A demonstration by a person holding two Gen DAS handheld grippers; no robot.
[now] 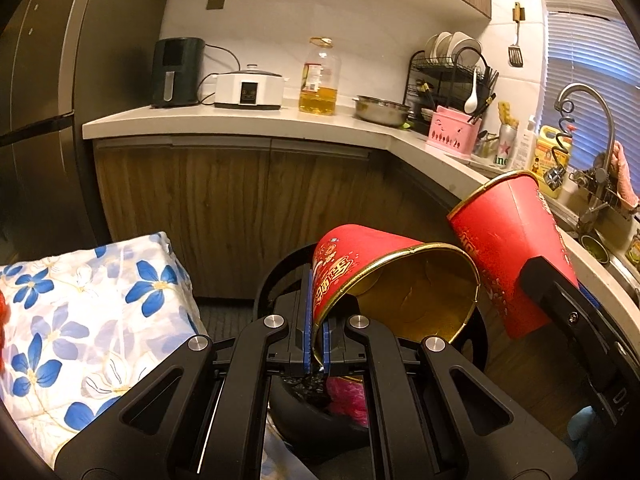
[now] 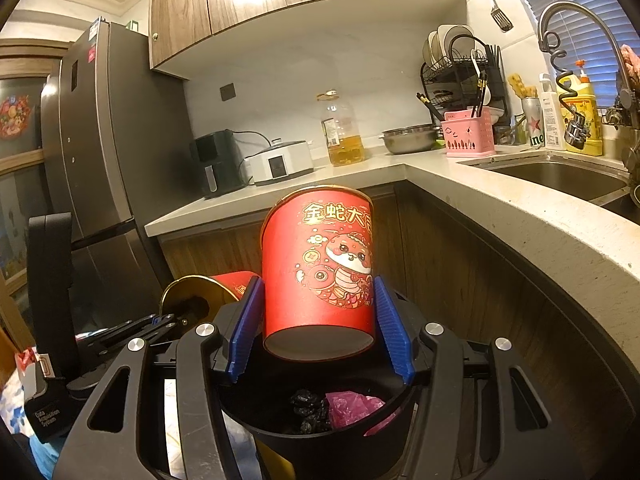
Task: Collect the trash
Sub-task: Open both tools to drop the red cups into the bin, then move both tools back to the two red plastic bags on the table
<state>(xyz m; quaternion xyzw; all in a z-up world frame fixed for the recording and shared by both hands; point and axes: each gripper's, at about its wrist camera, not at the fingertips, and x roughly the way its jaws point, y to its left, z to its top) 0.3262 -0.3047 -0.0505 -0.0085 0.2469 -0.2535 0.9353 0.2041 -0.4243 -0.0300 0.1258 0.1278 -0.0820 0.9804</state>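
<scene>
Sitting between blue jaws: red cup (image 2: 320,268)

Quick count: two red paper cups (image 1: 384,276) (image 1: 516,248), two tools, the left tool (image 1: 316,336) and the right tool (image 2: 320,320). One black trash bin (image 2: 320,428). On the desk (image 1: 224,120): one oil bottle (image 1: 319,78), one air fryer (image 1: 176,72), one white cooker (image 1: 250,88), one steel bowl (image 1: 380,110), one pink caddy (image 1: 454,132).

Red cup (image 2: 320,264) reads "金蛇大"; can (image 2: 534,126) reads "ine".
</scene>
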